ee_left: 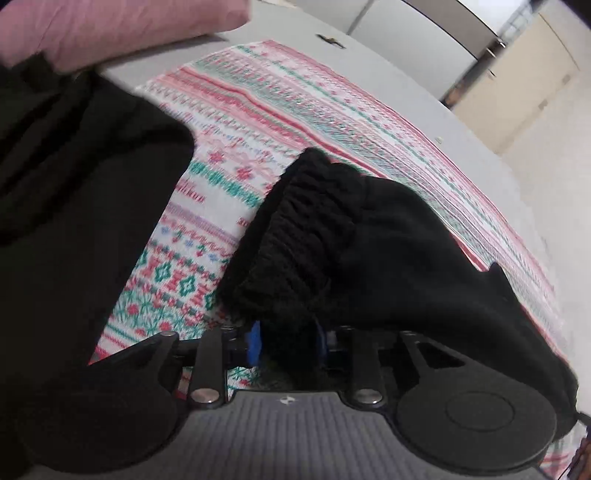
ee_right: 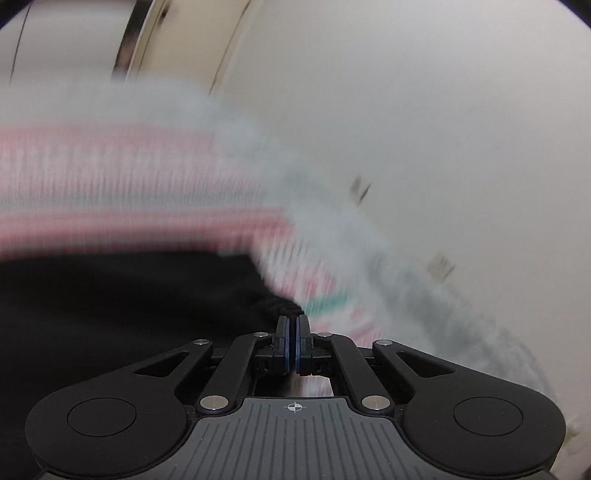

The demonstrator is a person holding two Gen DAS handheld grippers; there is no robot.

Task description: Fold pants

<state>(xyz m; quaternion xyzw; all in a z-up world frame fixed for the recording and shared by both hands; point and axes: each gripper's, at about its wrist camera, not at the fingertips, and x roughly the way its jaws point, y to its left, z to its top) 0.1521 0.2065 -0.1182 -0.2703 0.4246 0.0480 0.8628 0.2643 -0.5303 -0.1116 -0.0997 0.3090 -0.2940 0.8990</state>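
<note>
Holds the left tool (ee_left: 288,339) with jaws apart, the ribbed waistband of the black pants (ee_left: 332,236) bunched between its pads and heaped toward 12 o'clock on the red-and-green patterned cloth (ee_left: 258,110) over the grey tabletop (ee_left: 424,110). Shows more black fabric (ee_left: 74,184) at 9 o'clock and pink fabric (ee_left: 110,26) at 11 o'clock. Holds the right tool (ee_right: 294,343) with jaws pressed together, a ribbed black edge just at its tip at 12 o'clock; cannot tell whether pinched.
</note>
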